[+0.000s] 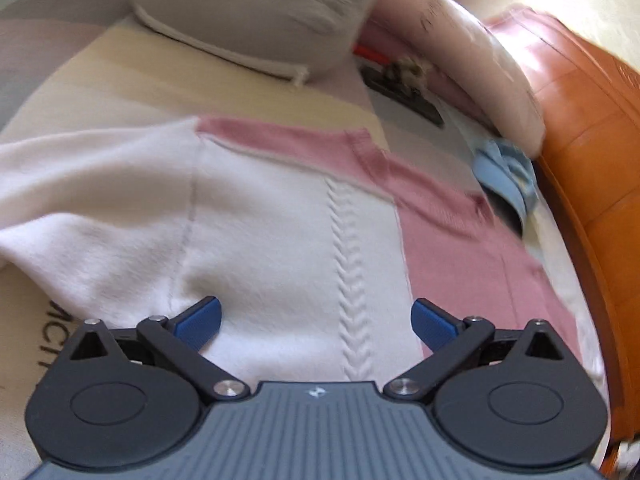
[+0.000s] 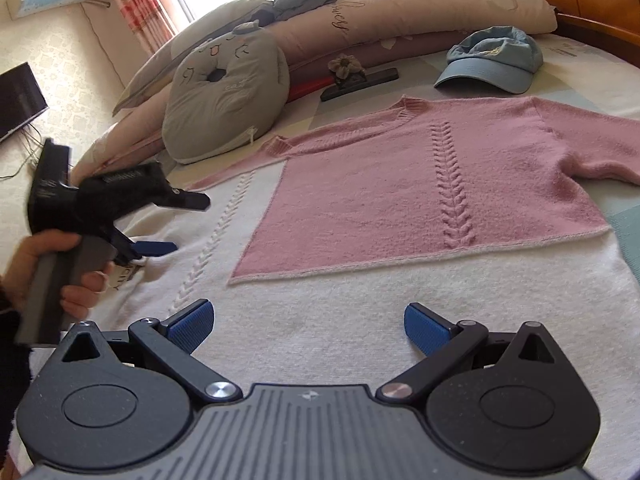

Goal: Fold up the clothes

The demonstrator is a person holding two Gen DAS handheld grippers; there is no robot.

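Note:
A pink and white knit sweater [image 2: 400, 184] lies spread flat on the bed, neck toward the pillows, one pink sleeve out to the right. It also shows in the left wrist view [image 1: 280, 232]. My left gripper [image 1: 316, 320] is open and empty, just above the white part near the left sleeve. It also shows in the right wrist view [image 2: 176, 224], held in a hand at the sweater's left edge. My right gripper [image 2: 306, 326] is open and empty over the white hem.
A grey cushion [image 2: 228, 96] and long pink pillows [image 2: 420, 4] lie behind the sweater. A blue cap [image 2: 492, 60] and a dark flat bar [image 2: 360, 84] lie near the neck. The orange-brown wooden bed frame [image 1: 592, 168] borders the right side.

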